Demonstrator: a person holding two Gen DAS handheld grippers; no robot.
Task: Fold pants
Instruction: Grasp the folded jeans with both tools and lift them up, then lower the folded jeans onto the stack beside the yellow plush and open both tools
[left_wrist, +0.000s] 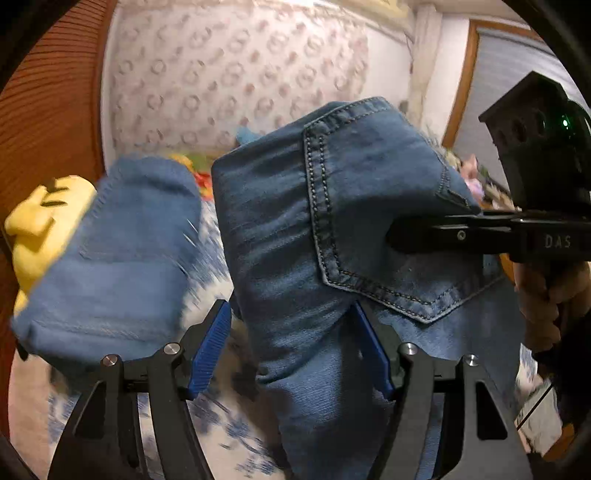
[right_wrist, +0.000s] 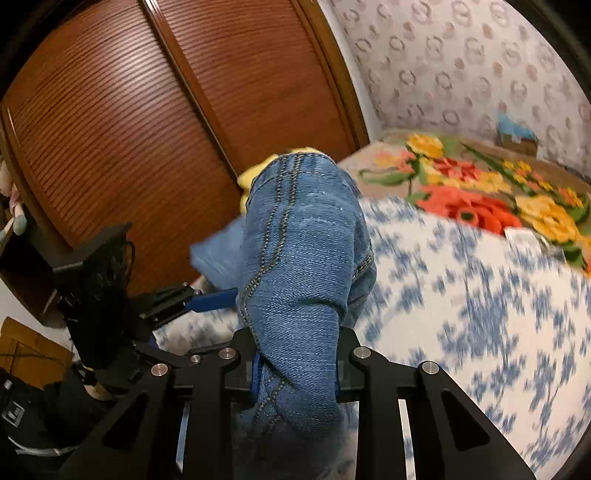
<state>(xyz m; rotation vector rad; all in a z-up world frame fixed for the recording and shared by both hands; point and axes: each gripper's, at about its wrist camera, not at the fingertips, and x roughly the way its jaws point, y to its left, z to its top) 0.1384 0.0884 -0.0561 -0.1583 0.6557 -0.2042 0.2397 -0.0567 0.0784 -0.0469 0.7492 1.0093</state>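
our right gripper (right_wrist: 295, 373) pinched the pants (left_wrist: 332, 206) near the pocket (left_wrist: 380, 221), raised above the bed (right_wrist: 480, 314). our left gripper (left_wrist: 291, 347) was spread around a hanging fold. the denim seemed heavy and limp; seams grip best.

Dim warm indoor light, heavy motion blur, fisheye-warped dark edges.

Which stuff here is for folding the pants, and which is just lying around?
For the job:
- jeans
- left gripper, jaws apart around the denim
- right gripper, clamped on the jeans

Just lying around:
- yellow plush toy
- flowered blanket
- blue-and-white bed cover
- wooden wardrobe doors
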